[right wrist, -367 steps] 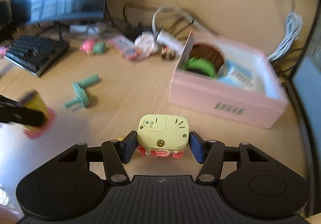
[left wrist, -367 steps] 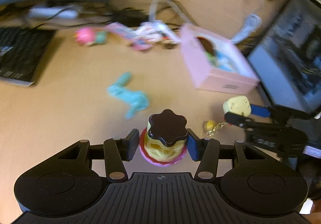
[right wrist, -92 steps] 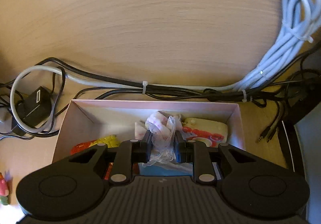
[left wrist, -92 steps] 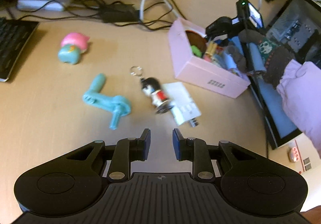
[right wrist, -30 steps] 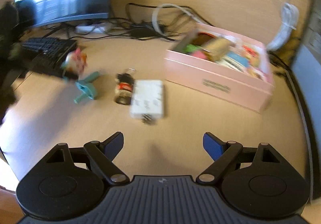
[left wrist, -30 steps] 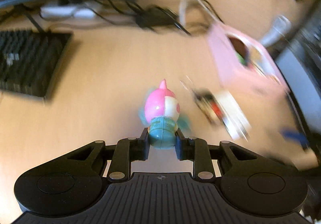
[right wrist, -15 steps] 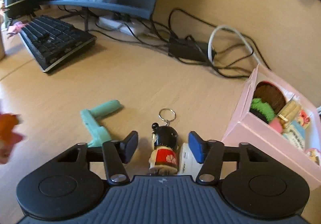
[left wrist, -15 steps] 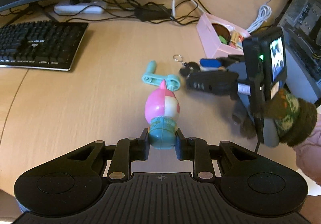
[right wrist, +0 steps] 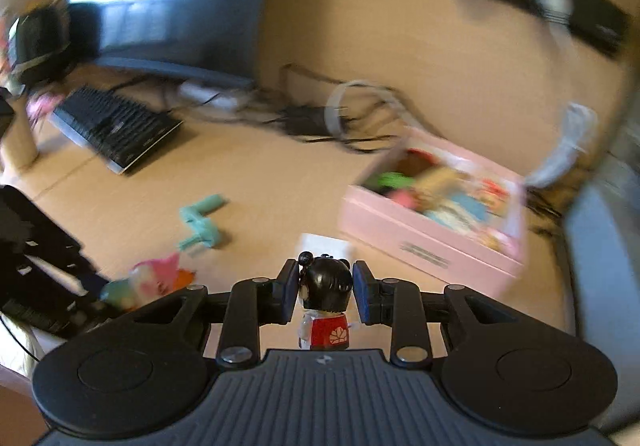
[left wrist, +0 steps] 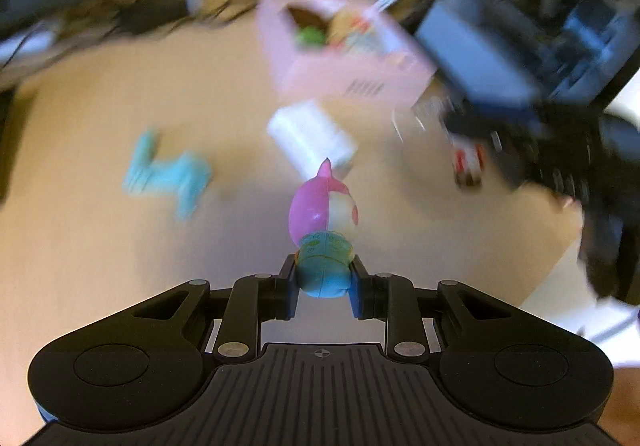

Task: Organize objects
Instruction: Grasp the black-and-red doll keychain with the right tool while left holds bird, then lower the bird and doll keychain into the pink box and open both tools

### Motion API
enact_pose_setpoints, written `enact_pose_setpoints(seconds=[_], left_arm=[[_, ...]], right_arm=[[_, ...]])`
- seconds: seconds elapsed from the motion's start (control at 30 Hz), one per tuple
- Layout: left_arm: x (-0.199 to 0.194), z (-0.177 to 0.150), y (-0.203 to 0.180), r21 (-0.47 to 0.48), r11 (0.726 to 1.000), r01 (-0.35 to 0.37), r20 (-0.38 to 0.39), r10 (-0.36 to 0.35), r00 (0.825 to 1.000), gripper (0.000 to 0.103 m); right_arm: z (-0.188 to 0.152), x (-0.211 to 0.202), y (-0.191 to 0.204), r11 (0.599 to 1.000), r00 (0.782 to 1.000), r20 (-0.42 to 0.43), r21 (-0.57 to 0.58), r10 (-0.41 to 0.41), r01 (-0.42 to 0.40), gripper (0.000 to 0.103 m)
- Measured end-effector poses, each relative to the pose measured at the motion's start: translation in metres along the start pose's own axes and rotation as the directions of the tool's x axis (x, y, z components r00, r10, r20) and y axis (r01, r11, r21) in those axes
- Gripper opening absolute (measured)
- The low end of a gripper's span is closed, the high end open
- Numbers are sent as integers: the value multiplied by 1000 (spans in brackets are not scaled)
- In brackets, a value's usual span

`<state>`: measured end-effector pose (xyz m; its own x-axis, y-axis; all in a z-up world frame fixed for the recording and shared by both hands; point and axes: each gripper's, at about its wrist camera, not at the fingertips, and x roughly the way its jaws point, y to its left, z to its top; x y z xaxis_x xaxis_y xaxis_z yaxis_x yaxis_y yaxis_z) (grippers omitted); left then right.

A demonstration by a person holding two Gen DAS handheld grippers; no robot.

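Pink-and-teal toy figure [left wrist: 324, 234] sits clamped in my left gripper [left wrist: 323, 288], pads pinching its teal base, pink pointed head aimed forward, long axis along my fingers. Left view, blurred: the pink box [left wrist: 344, 58] lies ahead and slightly right, open top showing toys. Between me and it on the wooden desk [left wrist: 100, 246]: a white packet [left wrist: 310, 138] just past the figure's tip, a teal crank-shaped toy [left wrist: 168, 176] off to the left. My right gripper shows as a dark blur at right, carrying something red and white.

Right view: my right gripper [right wrist: 325, 292] has just been closing and now grips a black-haired doll keychain [right wrist: 326, 298] by its head, red body hanging toward the camera. The box is ahead-right and looks nearer to this hand, so I judge it drops first. Only this view shows the keyboard [right wrist: 116, 126], the monitor [right wrist: 160, 2], and the box's full contents. Left gripper is blurred at lower left.
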<state>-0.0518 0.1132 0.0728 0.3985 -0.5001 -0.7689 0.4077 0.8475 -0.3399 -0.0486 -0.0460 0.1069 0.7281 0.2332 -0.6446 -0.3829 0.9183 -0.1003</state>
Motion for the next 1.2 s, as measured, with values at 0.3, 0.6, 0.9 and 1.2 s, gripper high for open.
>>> enact_pose_setpoints(seconds=[0.3, 0.6, 0.9, 1.2], left_arm=[[40, 161, -67, 141, 988, 67, 202, -95, 975, 29], [212, 235, -73, -97, 995, -3, 85, 11, 996, 30], [183, 216, -63, -155, 985, 74, 212, -40, 976, 39], [74, 108, -17, -168, 986, 17, 228, 23, 973, 39]], right_arm=[[-22, -63, -75, 967, 978, 76, 184, -194, 178, 28], [-56, -63, -111, 933, 977, 48, 309, -209, 185, 28], [-68, -46, -131, 930, 986, 17, 334, -167, 152, 28], [10, -19, -155, 955, 982, 166, 294, -91, 39, 28]])
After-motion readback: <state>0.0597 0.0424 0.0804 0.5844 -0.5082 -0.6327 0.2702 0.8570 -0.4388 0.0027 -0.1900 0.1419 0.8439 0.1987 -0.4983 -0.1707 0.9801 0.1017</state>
